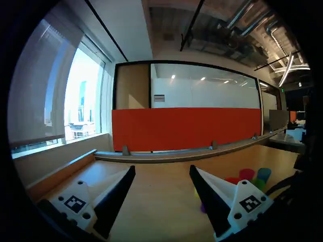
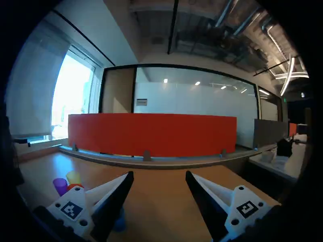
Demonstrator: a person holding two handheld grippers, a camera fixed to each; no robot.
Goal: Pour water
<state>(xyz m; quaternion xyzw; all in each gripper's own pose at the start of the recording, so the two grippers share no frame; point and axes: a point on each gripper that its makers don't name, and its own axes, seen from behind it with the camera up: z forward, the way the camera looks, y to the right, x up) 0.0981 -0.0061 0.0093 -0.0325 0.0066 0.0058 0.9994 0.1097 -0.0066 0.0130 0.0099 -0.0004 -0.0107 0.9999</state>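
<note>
In the left gripper view my left gripper (image 1: pixel 161 169) is open above the wooden desk (image 1: pixel 161 201), nothing between its fingers. Several coloured cups cluster at its right finger: a pink cup (image 1: pixel 246 174), a blue cup (image 1: pixel 264 174), a red one (image 1: pixel 233 180) and a green one (image 1: pixel 259 184). In the right gripper view my right gripper (image 2: pixel 159 175) is also open and empty over the desk (image 2: pixel 161 201). A purple cup (image 2: pixel 60 185), a yellow cup (image 2: pixel 73 176) and a red cup (image 2: pixel 74 186) stand left of its left finger. A blue cup (image 2: pixel 119 222) is partly hidden under that finger.
An orange divider panel (image 1: pixel 185 128) runs along the desk's far edge, seen also as the orange panel (image 2: pixel 151 135). A window (image 1: pixel 80 105) lies to the left. Another desk with items (image 2: pixel 282 155) stands at the right.
</note>
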